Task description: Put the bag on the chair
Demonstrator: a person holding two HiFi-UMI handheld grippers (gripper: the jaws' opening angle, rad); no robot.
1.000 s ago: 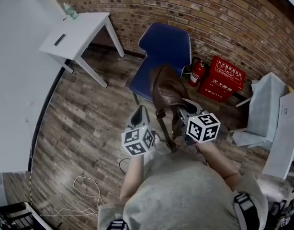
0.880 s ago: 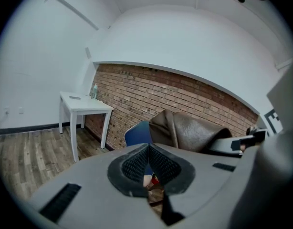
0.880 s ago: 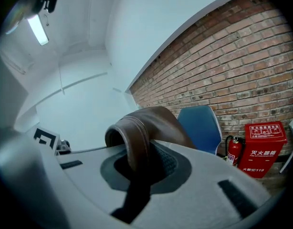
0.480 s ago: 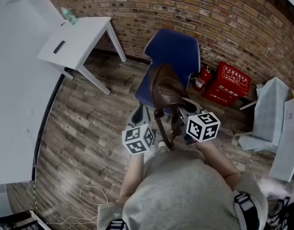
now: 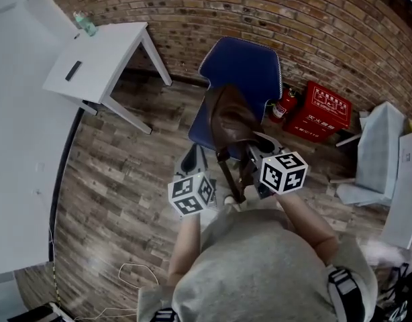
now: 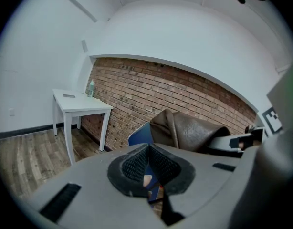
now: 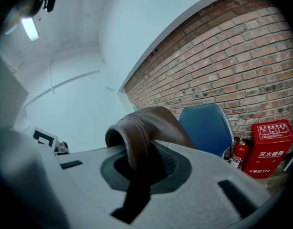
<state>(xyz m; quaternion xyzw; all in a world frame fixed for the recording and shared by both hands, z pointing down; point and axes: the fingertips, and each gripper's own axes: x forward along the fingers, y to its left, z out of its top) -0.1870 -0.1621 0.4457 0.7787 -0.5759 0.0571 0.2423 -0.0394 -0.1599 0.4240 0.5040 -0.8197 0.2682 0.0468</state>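
Two grippers sit low in my head view, side by side in front of the person's grey shirt. The right gripper (image 5: 251,145) is pinching the brown bag (image 5: 229,116): in its own view a thick leather strap (image 7: 136,142) loops up out of the jaws, which are closed tight on it. The left gripper (image 5: 191,155) carries nothing. In its own view its pads (image 6: 137,163) look pressed together at the tip, though a sliver of background shows lower down, so I say that with some caution.

The bag hangs in the air from the right gripper, slumped over it, and from above it overlaps the front of the blue chair (image 5: 243,66). From here I cannot tell whether it touches the seat. A dark strap (image 5: 227,180) dangles from it between the two grippers.

The chair stands against the brick wall (image 5: 260,12) on a wood floor (image 5: 119,173). Just to its right are a fire extinguisher (image 5: 281,107) and a red box (image 5: 323,113). To its left stands a white table (image 5: 98,59) with a bottle (image 5: 84,23) at its far corner.
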